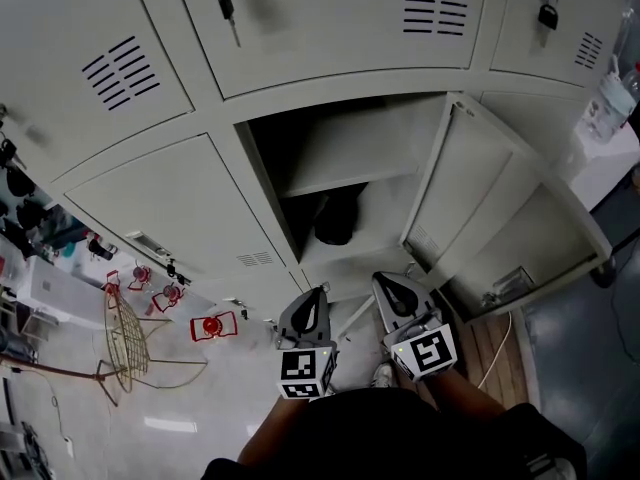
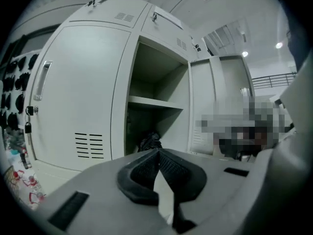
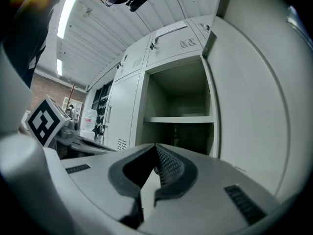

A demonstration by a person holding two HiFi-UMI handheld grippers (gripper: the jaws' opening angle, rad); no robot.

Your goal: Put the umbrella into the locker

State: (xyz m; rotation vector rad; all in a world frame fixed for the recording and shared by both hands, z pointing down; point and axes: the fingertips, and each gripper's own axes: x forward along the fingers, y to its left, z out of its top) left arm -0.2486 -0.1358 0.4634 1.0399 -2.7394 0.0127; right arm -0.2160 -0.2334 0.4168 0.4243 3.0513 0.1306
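Note:
The black folded umbrella (image 1: 335, 223) lies in the lower compartment of the open locker (image 1: 345, 148), under its shelf (image 1: 350, 176). In the left gripper view the umbrella (image 2: 149, 141) shows just beyond the jaw tips, inside the locker (image 2: 156, 77). My left gripper (image 1: 316, 293) hangs in front of the locker's bottom edge, shut, with nothing between its pads. My right gripper (image 1: 384, 280) is beside it, also outside the locker, its jaws closed tip to tip and empty. In the right gripper view the lower compartment is dark and the umbrella cannot be made out.
The locker door (image 1: 500, 208) stands swung open to the right. Closed lockers surround the open one; a key (image 1: 227, 6) hangs in the door above. A gold wire stand (image 1: 125, 343) and red items (image 1: 212, 326) sit on the floor at the left. A white cable (image 1: 497, 353) lies at the right.

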